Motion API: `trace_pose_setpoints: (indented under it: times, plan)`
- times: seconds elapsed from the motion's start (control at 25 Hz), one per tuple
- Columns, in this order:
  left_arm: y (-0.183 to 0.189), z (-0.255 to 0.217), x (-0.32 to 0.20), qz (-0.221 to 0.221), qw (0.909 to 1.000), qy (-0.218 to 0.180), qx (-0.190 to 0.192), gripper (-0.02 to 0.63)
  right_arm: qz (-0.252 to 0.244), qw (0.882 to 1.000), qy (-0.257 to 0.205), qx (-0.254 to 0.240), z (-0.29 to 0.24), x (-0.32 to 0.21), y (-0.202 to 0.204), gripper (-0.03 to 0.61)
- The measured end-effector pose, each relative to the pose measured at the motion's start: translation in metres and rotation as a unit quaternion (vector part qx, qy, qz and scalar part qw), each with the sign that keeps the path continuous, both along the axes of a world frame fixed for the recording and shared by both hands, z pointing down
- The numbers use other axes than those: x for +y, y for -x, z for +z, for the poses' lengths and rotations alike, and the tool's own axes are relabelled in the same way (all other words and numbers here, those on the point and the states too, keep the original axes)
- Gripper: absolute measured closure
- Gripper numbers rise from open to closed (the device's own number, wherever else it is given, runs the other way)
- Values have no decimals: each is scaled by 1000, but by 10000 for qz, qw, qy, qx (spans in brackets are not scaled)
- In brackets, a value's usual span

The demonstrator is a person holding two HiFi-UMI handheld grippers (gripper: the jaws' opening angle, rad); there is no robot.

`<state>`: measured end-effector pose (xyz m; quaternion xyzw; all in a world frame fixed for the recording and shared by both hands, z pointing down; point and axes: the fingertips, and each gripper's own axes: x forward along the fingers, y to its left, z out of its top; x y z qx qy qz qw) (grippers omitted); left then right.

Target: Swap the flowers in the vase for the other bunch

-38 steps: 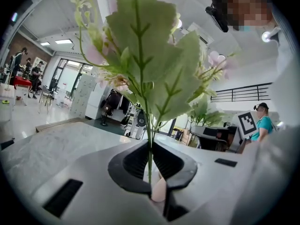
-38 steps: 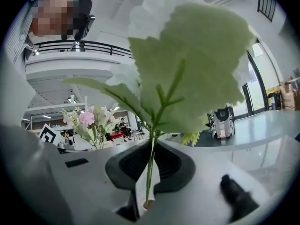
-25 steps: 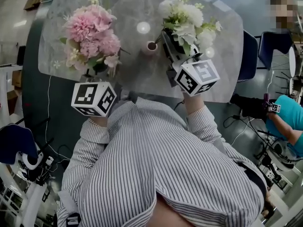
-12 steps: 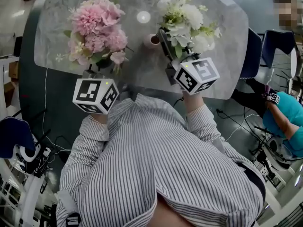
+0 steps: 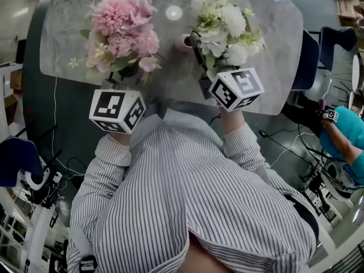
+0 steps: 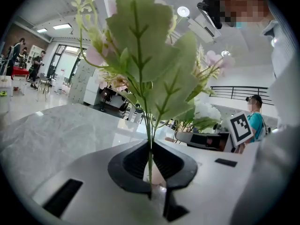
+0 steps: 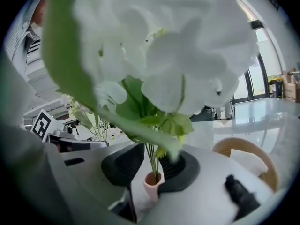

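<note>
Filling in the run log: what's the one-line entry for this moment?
left tool: shut on pink bunch | right tool: jaws just been opening, white bunch stems between them, in vase

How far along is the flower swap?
Nearly done. The pink bunch is out of the vase, clamped in the left gripper. The white bunch stands in the vase. The right gripper, jaws just opening, has it loose between them. Still to do, probably: pull that gripper clear and put the pink bunch down.
</note>
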<state>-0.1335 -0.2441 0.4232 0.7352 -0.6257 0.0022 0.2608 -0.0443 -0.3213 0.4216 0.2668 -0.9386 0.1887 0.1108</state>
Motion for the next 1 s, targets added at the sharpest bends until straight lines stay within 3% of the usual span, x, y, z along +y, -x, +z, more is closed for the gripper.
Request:
trace_pose_setpoints:
  times: [0.52,1.0]
  plan:
    - [2,8,4,114,9998,149,8,580,95,9998,181,-80,14,5,0,459]
    - [3,5,3,211,9997,155,-37,580,260,9990,330,-173,16,7,1,377]
